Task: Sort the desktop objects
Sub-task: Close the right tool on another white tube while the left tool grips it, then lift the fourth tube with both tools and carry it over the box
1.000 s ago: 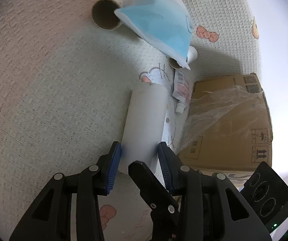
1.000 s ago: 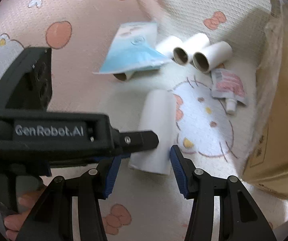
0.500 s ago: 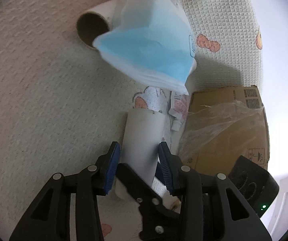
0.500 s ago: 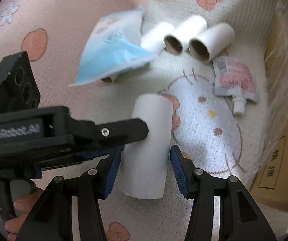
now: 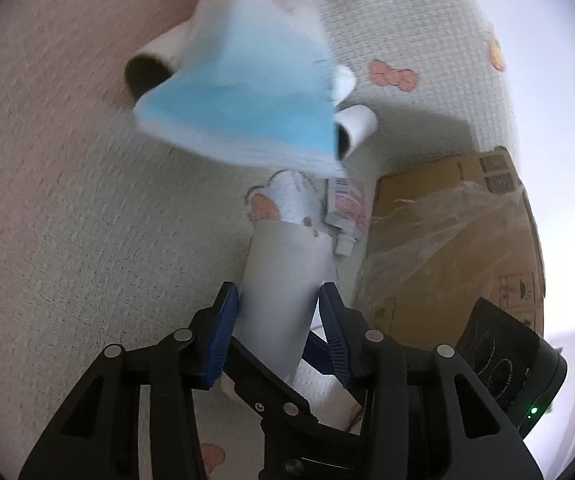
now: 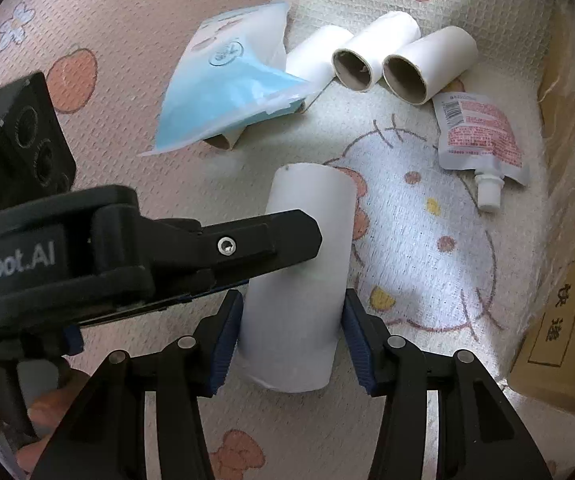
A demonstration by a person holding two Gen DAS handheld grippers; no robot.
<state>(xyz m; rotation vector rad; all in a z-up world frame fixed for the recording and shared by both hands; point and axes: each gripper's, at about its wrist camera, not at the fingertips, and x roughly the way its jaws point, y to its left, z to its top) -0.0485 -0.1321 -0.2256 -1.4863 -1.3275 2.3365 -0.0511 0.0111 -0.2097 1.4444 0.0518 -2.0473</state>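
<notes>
On left gripper (image 6: 191, 276): "Robot.AI" | cardboard box (image 6: 567, 320): Chinese print, unreadable

In the left wrist view the blue packet (image 5: 243, 108) is smeared by motion blur and covers most of a cardboard tube (image 5: 147, 68) behind it. The cardboard box (image 6: 567, 320) is cut off by the right wrist picture's edge, so only part of its printed label shows. The left hand-held gripper (image 6: 207, 256) hides the middle of the white roll (image 6: 307, 280), and the pouch (image 6: 475, 136) print is too small to read.
</notes>
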